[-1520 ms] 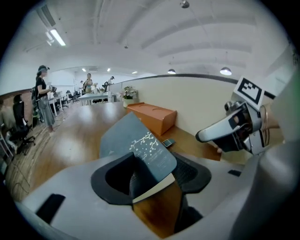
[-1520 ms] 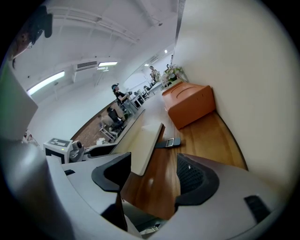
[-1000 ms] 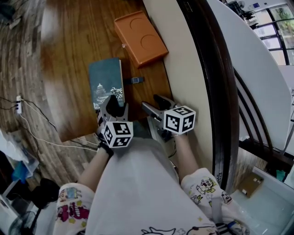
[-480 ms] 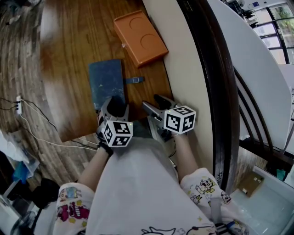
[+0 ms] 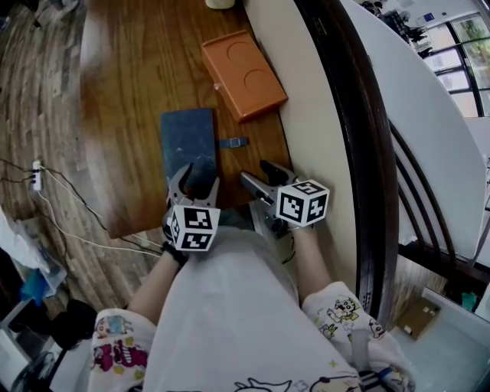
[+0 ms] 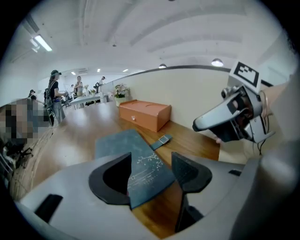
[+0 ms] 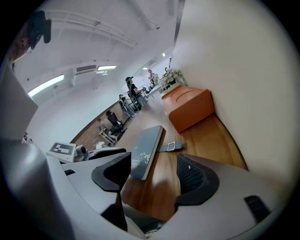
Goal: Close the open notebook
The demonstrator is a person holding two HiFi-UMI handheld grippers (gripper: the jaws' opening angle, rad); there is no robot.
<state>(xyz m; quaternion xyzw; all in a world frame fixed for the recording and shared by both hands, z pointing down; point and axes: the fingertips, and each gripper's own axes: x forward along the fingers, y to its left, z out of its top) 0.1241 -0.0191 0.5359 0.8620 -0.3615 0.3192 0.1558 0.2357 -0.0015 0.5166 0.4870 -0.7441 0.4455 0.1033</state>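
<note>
Wooden table (image 5: 130,92): one dark blue notebook (image 5: 187,138), closed and flat, mid-table. One left gripper (image 5: 193,178) over its near end, jaws apart, gripping nothing. One strap (image 5: 233,142) sticks out right. One right gripper (image 5: 256,172), jaws apart, empty. One orange box (image 5: 243,73) by the wall.

The left gripper (image 5: 194,181) hides the notebook's (image 5: 187,138) near end, and a pale thing (image 5: 220,3) well beyond the notebook is cut by the edge.
</note>
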